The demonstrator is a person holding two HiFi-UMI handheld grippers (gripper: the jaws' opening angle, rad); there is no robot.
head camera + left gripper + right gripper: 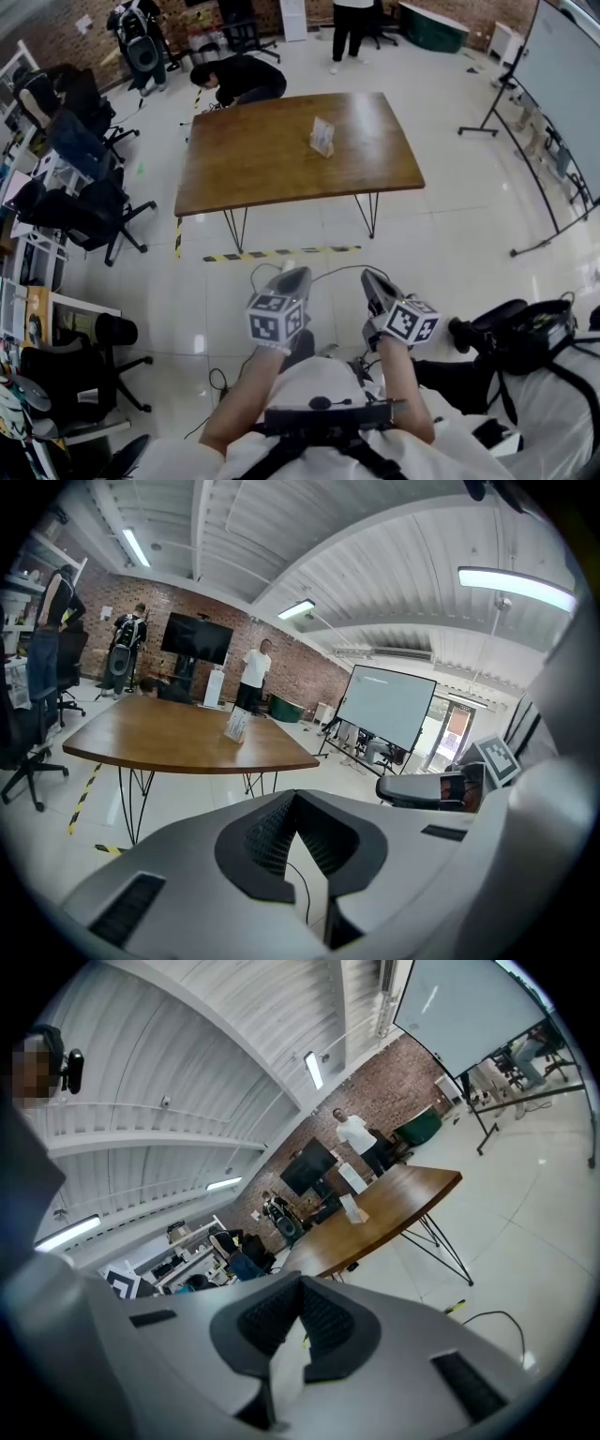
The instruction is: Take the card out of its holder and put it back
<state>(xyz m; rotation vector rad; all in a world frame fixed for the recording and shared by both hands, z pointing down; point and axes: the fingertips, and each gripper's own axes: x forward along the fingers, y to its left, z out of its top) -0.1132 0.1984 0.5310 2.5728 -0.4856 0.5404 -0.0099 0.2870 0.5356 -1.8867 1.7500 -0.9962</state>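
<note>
Well, the card (322, 134) stood upright in its holder (323, 148) on the wooden table (253, 159), right of centre and well in from every edge. Which way its face turned was too small to tell. Bare tabletop lay all around it. Open floor (422, 244) separated the table's near edge from both grippers. Left gripper (296, 277) and right gripper (370, 281) each had jaws together, holding nothing, well apart from the card.

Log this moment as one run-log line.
stage: not started | left gripper: shut, empty | right gripper: shut, empty | card holder: standing on table, far from both grippers
</note>
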